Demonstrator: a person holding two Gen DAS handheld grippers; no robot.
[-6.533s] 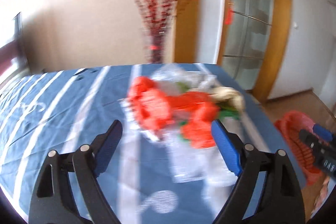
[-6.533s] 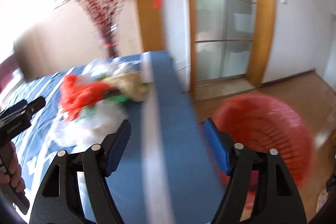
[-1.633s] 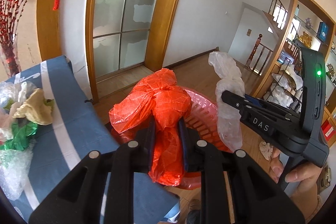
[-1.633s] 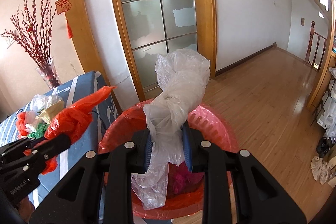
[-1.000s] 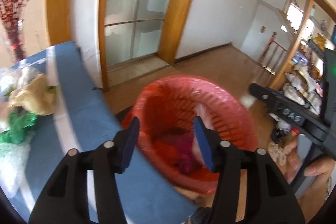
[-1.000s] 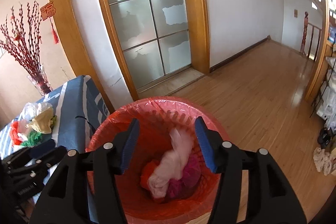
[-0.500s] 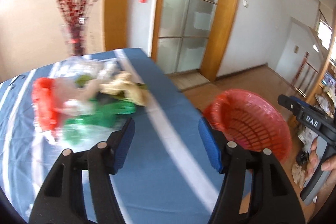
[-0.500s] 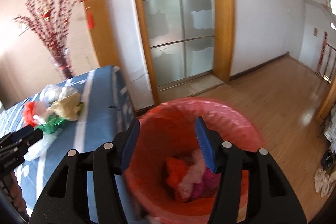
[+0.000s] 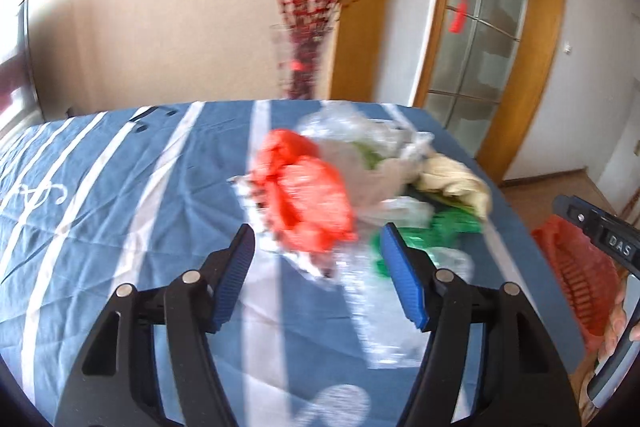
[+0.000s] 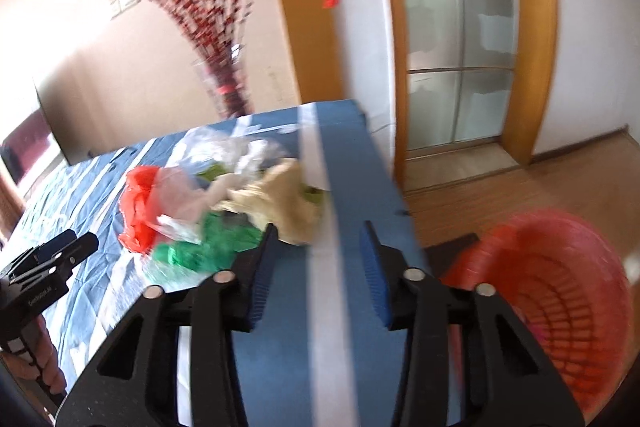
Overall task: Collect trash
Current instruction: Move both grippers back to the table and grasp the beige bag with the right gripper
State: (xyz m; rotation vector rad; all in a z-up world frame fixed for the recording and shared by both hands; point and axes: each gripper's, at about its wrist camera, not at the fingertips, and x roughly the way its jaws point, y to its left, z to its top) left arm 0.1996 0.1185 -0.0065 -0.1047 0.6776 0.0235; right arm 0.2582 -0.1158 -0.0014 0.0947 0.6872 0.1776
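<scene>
Now both grippers are empty and turned toward the pile of trash on the blue-striped counter (image 9: 100,187), so the step in hand looks like the reach for another pickup. The left gripper (image 9: 316,277) has its jaws apart with nothing between the pads; they have just been opening a little. It points at the orange-red plastic bag (image 9: 308,195), which lies just beyond its tips. The right gripper (image 10: 318,273) also holds nothing; its jaws have just been closing partway, yet a clear gap remains, and they point at the counter's edge near the beige crumpled bag (image 10: 280,203). The red basket (image 10: 560,303) stands on the wooden floor beside the counter's end, with some pink showing low inside it. The pile sits toward the far right part of the counter: one orange-red bag, one green bag (image 9: 432,239), one beige bag, and clear and whitish film (image 9: 360,131) that is too tangled and blurred to count, with a flat clear sheet (image 9: 380,315) lying nearer. There are two grippers, one basket and one vase of red branches (image 9: 304,67) behind the counter. Next, each gripper probably needs to come down over a separate bag, the right one widening first, and pinch a raised fold so that neighbouring film does not drag along.
</scene>
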